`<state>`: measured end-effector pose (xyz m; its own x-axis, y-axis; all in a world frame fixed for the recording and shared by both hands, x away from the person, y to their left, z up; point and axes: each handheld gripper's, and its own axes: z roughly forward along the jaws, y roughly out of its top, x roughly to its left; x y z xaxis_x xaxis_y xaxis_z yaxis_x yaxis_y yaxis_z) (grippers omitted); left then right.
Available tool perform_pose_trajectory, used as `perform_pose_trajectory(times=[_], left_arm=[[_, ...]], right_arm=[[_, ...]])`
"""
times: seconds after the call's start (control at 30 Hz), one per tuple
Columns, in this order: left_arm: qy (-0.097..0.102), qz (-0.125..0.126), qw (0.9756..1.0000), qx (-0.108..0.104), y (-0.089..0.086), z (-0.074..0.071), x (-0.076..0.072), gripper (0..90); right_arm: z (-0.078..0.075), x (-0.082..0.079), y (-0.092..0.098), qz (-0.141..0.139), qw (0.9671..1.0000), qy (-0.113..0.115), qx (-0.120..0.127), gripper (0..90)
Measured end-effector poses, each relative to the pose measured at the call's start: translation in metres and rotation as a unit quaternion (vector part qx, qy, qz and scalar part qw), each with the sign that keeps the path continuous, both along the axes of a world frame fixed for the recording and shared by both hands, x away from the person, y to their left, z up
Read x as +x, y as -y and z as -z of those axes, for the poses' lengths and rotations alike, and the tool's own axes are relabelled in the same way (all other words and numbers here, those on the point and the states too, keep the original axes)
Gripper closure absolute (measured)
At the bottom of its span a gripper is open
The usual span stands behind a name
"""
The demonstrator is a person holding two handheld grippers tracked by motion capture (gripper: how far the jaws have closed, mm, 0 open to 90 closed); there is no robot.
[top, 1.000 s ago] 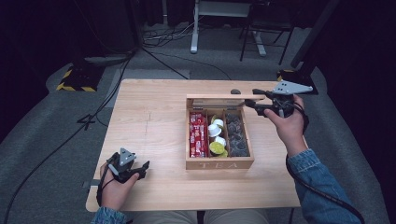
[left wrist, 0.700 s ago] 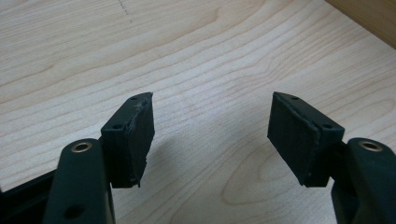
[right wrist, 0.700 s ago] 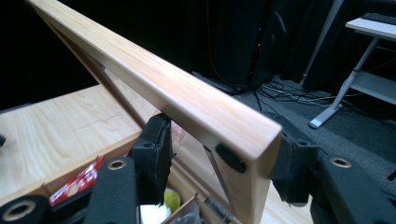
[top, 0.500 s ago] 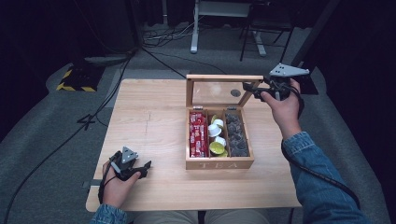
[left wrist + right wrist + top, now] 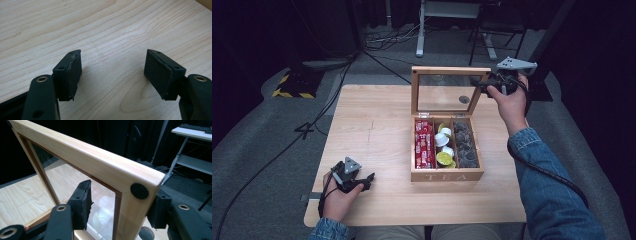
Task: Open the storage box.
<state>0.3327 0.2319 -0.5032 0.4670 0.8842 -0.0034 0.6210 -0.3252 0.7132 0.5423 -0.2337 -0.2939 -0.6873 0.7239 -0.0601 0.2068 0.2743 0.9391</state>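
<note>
Swung up since a second ago, the glass-paned lid [image 5: 450, 90] now stands near upright at the far side of the tea box [image 5: 447, 175], which sits right of the table's [image 5: 367, 125] middle. The right claw [image 5: 486, 86] straddles the lid's free corner, jaws either side of the wooden frame; whether they pinch it I cannot tell. Best to keep following the hinge's arc and ease off once the lid stands on its own. That forearm reaches forward, raised. The left claw [image 5: 112, 72] rests wide and empty near the table's near-left corner.
</note>
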Motion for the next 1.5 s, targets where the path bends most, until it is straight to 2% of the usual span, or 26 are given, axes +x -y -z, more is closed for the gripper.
perform_pose_trajectory(times=[0.3,0.4,0.47,0.83,1.3,1.5], left_arm=[[-0.002,-0.003,1.0000,-0.001,0.000,0.000,0.000,30.7],[-0.003,-0.002,1.0000,-0.002,0.001,0.000,0.001,30.7],[-0.004,-0.002,1.0000,-0.004,0.001,0.000,0.001,30.7],[-0.004,0.001,1.0000,-0.003,0.001,0.000,0.002,30.7],[-0.007,0.004,0.9999,-0.007,0.001,0.000,0.004,29.4],[-0.008,0.003,0.9999,-0.007,0.001,0.000,0.004,29.1]], right_arm=[[0.002,0.017,-0.002,0.017,0.9996,-0.013,0.017,43.3],[0.008,0.025,-0.002,0.029,0.9986,-0.033,0.029,43.2],[0.013,0.029,-0.001,0.033,0.9982,-0.037,0.034,43.1],[0.026,0.039,-0.001,0.046,0.9969,-0.040,0.050,43.2],[0.032,0.048,0.000,0.055,0.9955,-0.051,0.058,45.5],[0.036,0.052,-0.002,0.065,0.9950,-0.054,0.054,44.9]])
